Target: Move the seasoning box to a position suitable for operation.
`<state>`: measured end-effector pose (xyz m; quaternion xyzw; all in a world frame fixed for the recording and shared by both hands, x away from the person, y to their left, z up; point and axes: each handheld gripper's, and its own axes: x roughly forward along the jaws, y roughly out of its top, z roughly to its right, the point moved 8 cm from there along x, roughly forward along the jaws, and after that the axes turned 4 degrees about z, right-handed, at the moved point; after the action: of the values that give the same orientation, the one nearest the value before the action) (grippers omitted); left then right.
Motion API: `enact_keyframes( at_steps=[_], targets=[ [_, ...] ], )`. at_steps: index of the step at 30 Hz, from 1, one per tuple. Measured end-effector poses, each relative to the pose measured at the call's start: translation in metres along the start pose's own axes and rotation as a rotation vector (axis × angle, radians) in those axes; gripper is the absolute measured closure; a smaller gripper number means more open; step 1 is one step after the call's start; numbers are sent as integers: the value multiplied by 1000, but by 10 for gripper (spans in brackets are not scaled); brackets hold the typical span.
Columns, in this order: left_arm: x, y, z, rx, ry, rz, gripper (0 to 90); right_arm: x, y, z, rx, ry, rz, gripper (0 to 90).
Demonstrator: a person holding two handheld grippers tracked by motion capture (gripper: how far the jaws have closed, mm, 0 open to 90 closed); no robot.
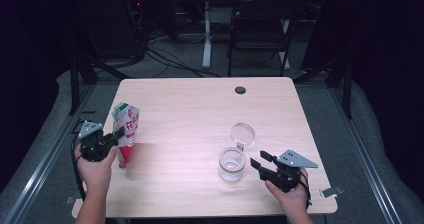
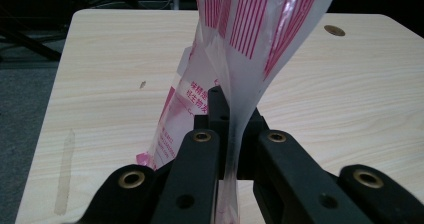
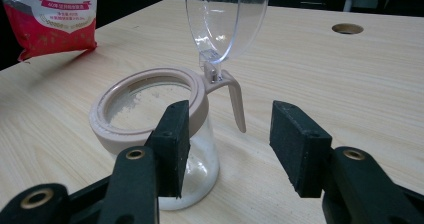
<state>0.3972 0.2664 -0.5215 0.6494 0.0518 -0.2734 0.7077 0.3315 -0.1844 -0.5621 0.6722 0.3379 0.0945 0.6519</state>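
The left tool (image 1: 114, 140) is pressed together on a bag (image 1: 126, 132). The bag is red and white with pink stripes. In the left gripper view, the thin plastic of the bag (image 2: 240, 59) runs down between the two black jaws and is pinched there. The rest of the bag rises up above the tool and leans a bit. The bag is at the left side of the bench (image 1: 200, 109), and its bottom corner is close to the wood.

The right tool (image 1: 259, 162) is spread wide and holds nothing. It sits just beside a clear jar (image 1: 232, 164), near the front right of the bench. In the right gripper view, the jar (image 3: 165, 134) is in front of the left jaw, not between the two. The jar has a tan ring on top, and its clear lid (image 3: 225, 19) is flipped up. There is some white powder inside.

The bag and the jar are well apart.
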Motion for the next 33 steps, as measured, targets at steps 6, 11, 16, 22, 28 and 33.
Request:
enact_keyframes(
  at_steps=[6, 11, 16, 22, 28, 33],
  targets=[
    [2, 9, -5, 32, 14, 5, 900, 1, -1, 0, 3, -1, -1, 503],
    [0, 13, -4, 10, -8, 25, 900, 1, -1, 0, -1, -1, -3, 503],
    [-5, 19, 8, 20, -48, 45, 900, 0, -1, 2, 18, 0, 0, 501],
    [-8, 24, 34, 60, -102, 61, 900, -1, 0, 3, 26, 1, 4, 501],
    [-5, 24, 67, 118, -174, 40, 900, -2, 1, 4, 27, -2, 5, 501],
    [-2, 19, 95, 149, -253, 17, 900, -2, 0, 4, 27, 2, 5, 500]
  ],
)
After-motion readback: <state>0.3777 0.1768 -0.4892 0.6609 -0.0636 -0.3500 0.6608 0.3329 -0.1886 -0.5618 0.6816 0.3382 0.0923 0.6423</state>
